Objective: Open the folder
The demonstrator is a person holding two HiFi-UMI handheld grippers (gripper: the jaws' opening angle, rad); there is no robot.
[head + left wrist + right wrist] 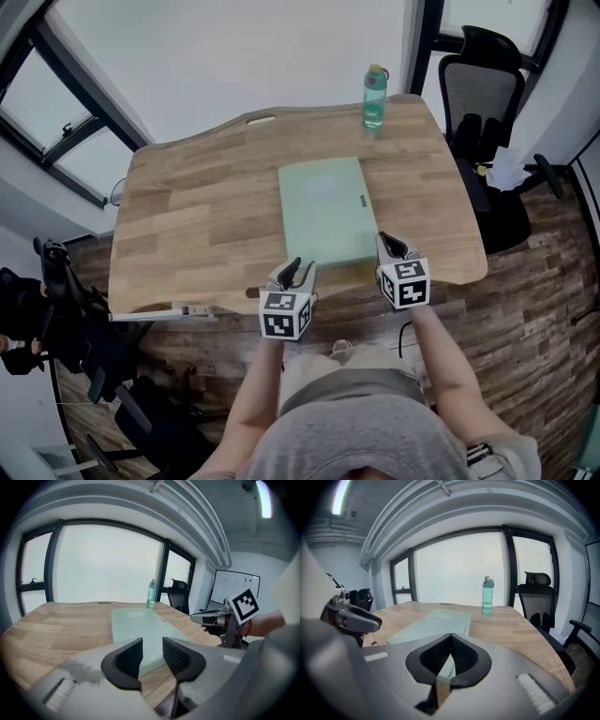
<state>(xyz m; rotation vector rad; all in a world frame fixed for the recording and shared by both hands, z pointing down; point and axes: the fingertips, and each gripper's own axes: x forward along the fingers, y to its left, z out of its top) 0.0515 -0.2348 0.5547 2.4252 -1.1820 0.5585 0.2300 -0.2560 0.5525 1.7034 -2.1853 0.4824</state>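
head view: flat pale-green folder point(323, 211) on wood-grain table point(206, 216).

Person: grey short-sleeved T-shirt point(375, 439). Two tools, left gripper point(298, 272) and right gripper point(392, 246): grey bodies, black ribbed pads point(125, 660), white cube point(285, 316) with black square markers on each.

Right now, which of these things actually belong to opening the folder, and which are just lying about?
Part of the job:
- green folder, closed, flat on the wooden table
- left gripper, fingers slightly apart, empty
- right gripper, its fingers together

Just lying about:
- water bottle, upright at the table's far edge
- office chair beside the table
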